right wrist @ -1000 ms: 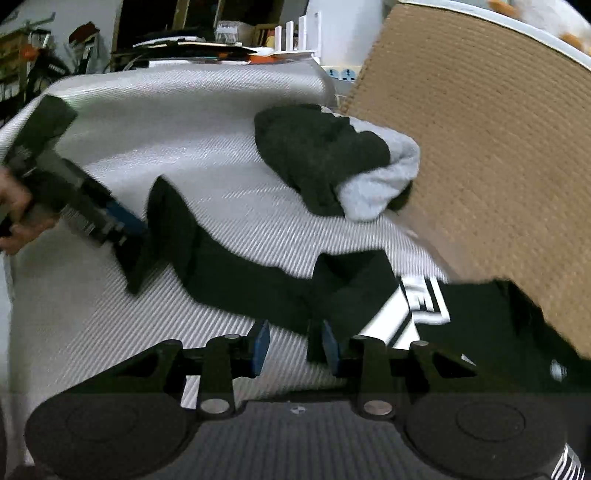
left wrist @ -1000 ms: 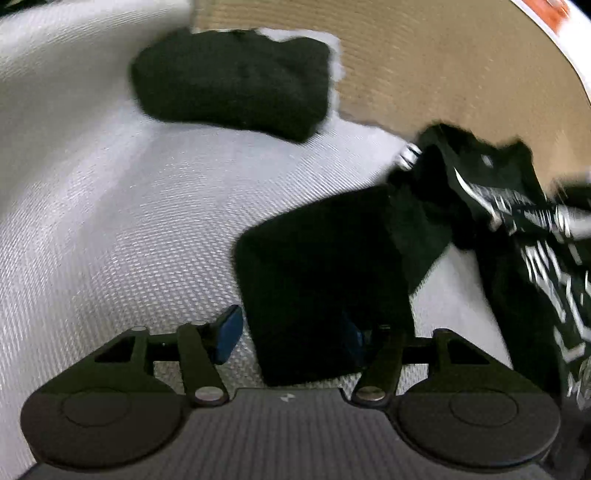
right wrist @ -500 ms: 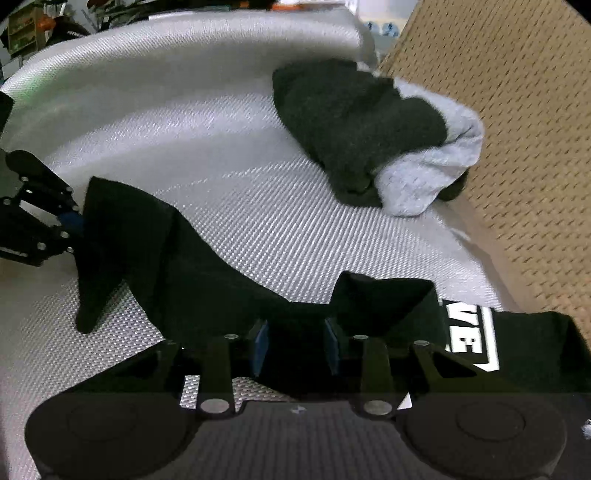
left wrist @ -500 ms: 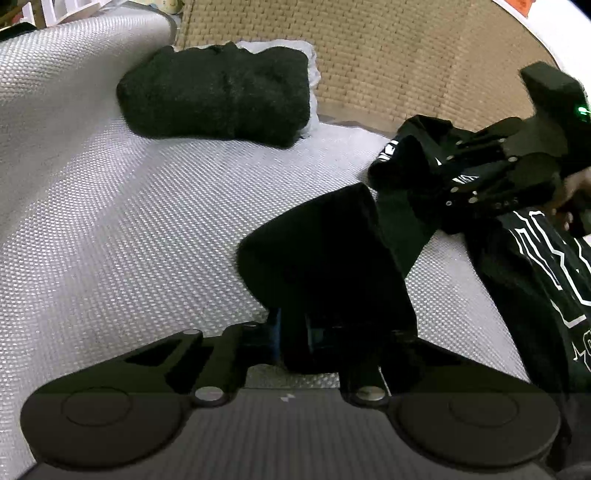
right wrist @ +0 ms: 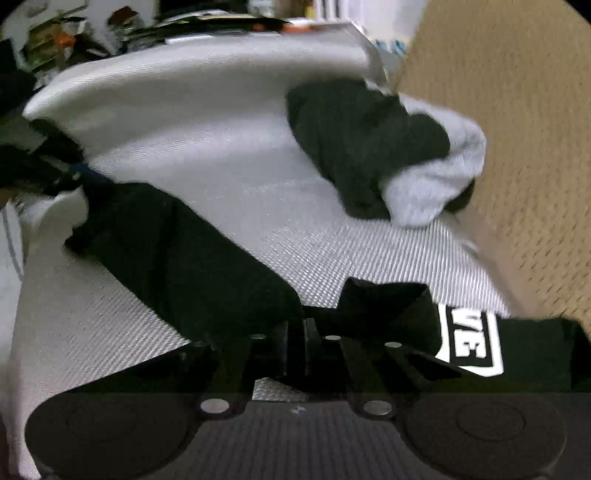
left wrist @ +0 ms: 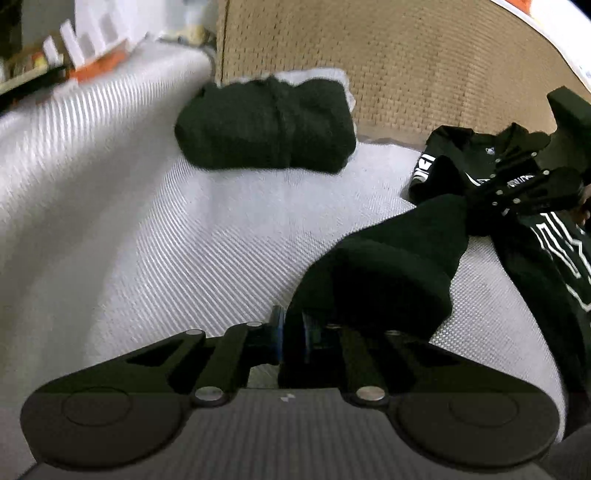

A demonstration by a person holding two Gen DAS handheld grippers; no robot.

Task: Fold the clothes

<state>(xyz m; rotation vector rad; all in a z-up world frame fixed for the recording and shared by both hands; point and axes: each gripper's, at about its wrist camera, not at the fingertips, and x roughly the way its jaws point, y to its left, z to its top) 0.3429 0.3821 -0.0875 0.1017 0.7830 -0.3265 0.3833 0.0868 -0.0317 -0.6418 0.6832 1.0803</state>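
The left gripper (left wrist: pixel 292 332) is seen pressed together on the sleeve end of a black long-sleeved garment with white printed lettering (left wrist: pixel 388 280); blue pads are just visible either side of the pinched cloth, and the fabric bulges up immediately beyond the fingertips. The right gripper (right wrist: pixel 295 341) is closing, and a dark fold of the same garment (right wrist: pixel 207 254) is caught between its nearly joined fingers. From there the black cloth is stretched in a band to the upper left, where the left gripper (right wrist: pixel 55 170) is glimpsed, blurred, at its far end. In the left wrist view the right gripper (left wrist: pixel 524 188) is seen at the far right, laid over the printed part of the garment.

The garment is spread on a white woven fabric surface (left wrist: pixel 147 240). Beyond the garment, well apart from it, a folded dark knitted garment lying on a pale grey one (left wrist: pixel 266 136) is placed against a tan woven panel (left wrist: pixel 424 66) that rises behind the surface. Blurred clutter (right wrist: pixel 110 26) is seen past the far edge of the white surface.
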